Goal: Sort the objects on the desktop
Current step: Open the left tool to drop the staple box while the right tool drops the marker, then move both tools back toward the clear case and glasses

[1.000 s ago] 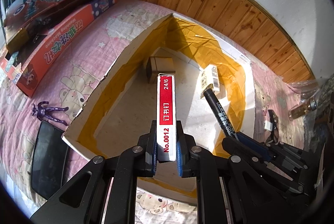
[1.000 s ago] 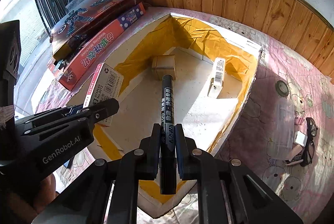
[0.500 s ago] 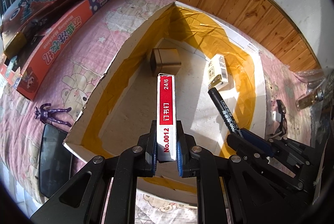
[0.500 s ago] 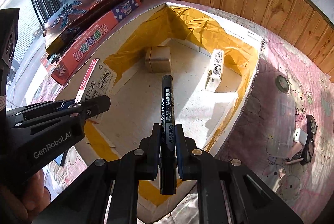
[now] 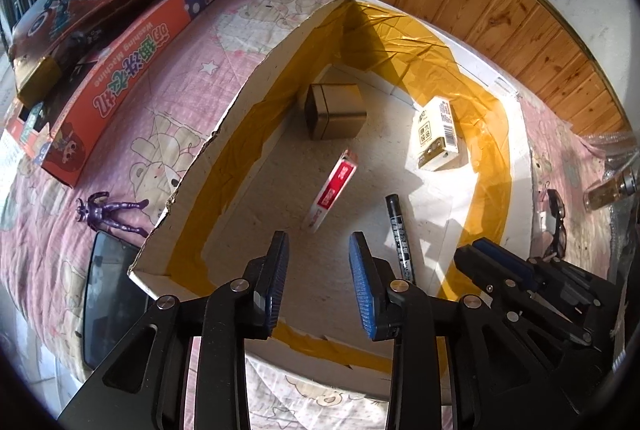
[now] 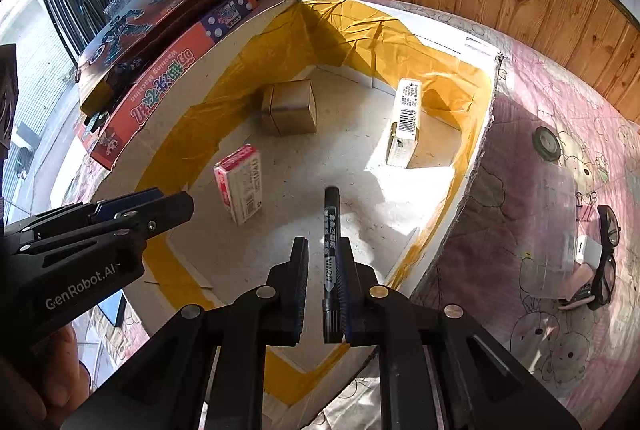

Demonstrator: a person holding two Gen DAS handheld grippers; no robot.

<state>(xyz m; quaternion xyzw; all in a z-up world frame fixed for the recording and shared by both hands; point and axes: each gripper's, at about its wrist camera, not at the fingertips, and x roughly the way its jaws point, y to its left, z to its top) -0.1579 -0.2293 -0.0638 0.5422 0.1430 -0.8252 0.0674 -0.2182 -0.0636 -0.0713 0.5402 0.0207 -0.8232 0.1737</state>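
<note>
Left gripper (image 5: 318,284): released, jaws spread wide with nothing between them, poised over the near edge of the cardboard box (image 5: 240,101). The spread fits a drop into the box rather than an approach to anything.

Right gripper (image 6: 322,270): jaws parted. The black marker (image 6: 331,254) lies against the inner face of the right-hand pad and is clear of the left-hand one, its tip pointing out over the box floor. Whether the pad is bearing it or it is already falling cannot be told. Judged as a release in hand, placed so the pen lands inside the walls.

Beyond the left gripper, the red-and-white staple box (image 5: 332,191) is inside the box, tilted and a little blurred in the left view; whether it is at rest cannot be told. In the right view it sits on the floor near the left wall.

Farther in, a small brown carton (image 5: 334,109) sits toward the back corner and a cream-coloured packet (image 5: 436,133) leans by the right wall, both well apart from the staples. The box evidently serves as the collecting bin.

Outside it, on the pink quilt (image 5: 168,81), a purple figurine (image 5: 112,216) and a dark tablet (image 5: 108,294) lie to the left, and spectacles (image 6: 606,254) to the right, not yet sorted.
</note>
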